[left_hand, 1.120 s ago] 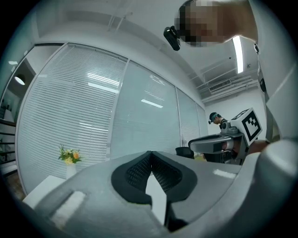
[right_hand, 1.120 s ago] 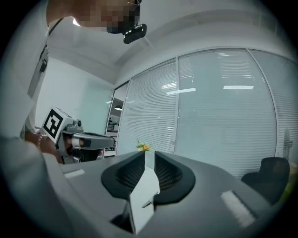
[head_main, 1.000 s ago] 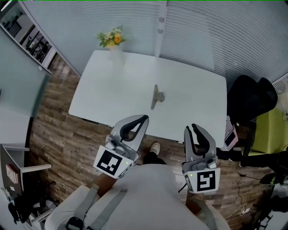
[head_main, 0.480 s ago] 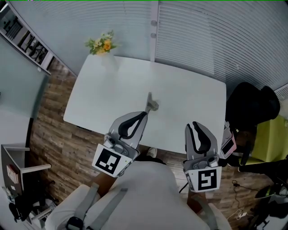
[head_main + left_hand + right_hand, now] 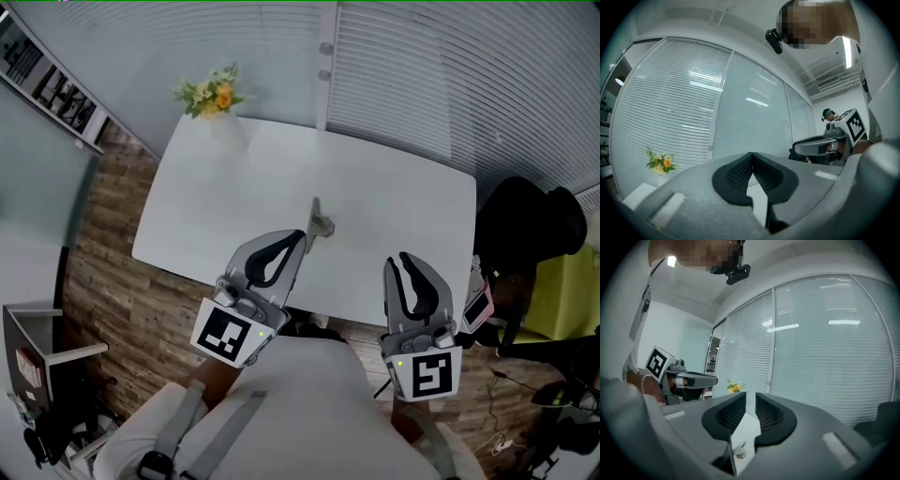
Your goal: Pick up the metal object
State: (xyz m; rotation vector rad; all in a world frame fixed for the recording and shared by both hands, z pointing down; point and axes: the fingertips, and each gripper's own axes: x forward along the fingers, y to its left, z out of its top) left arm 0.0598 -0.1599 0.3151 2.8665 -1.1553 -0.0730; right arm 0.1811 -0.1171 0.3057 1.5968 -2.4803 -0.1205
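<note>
A small metal object [image 5: 320, 223] with an upright stem lies near the middle of the white table [image 5: 403, 187]. In the head view my left gripper [image 5: 302, 236] reaches over the table's near edge, its tips just short of the object. Its jaws meet at the tips with nothing between them, as the left gripper view [image 5: 751, 155] also shows. My right gripper [image 5: 403, 265] hovers at the near edge further right, its jaws a narrow gap apart and empty. The right gripper view [image 5: 750, 399] shows the metal object [image 5: 739, 452] low between its jaws, well ahead of them on the table.
A vase of yellow flowers [image 5: 212, 94] stands at the table's far left corner. White blinds run behind the table. A black chair [image 5: 525, 225] and a yellow-green seat [image 5: 562, 281] stand to the right, a shelf [image 5: 56, 89] to the left. Wooden floor lies below.
Both grippers have moved forward together towards the table. The left gripper's tips now sit beside the metal object in the head view. The jaws look unchanged.
</note>
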